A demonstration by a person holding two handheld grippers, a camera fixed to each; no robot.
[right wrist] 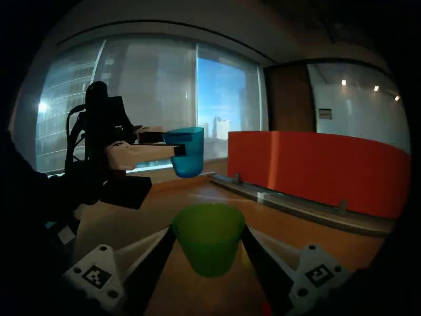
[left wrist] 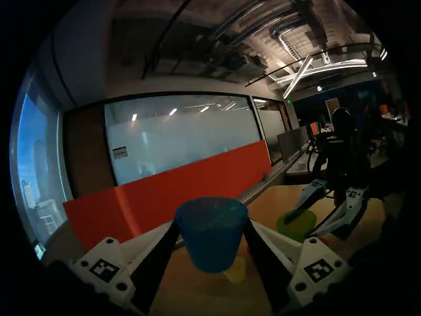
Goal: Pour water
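A blue cup (left wrist: 211,233) stands upright between the fingers of my left gripper (left wrist: 211,239), which is shut on it and holds it above the wooden table (left wrist: 200,292). My right gripper (right wrist: 209,245) is shut on a green cup (right wrist: 208,238), also upright and off the table. In the left gripper view the green cup (left wrist: 296,223) sits lower and to the right, held by the right gripper (left wrist: 326,208). From the right gripper view the blue cup (right wrist: 185,144) hangs higher, up and to the left, in the left gripper (right wrist: 176,143). A small yellow thing (left wrist: 235,269) lies under the blue cup.
A red partition (left wrist: 173,192) runs along the table's far edge, with a metal rail (right wrist: 294,206) at its foot. Frosted glass panels and large windows (right wrist: 158,89) stand behind it. A person's dark sleeve (right wrist: 26,200) fills the left side of the right gripper view.
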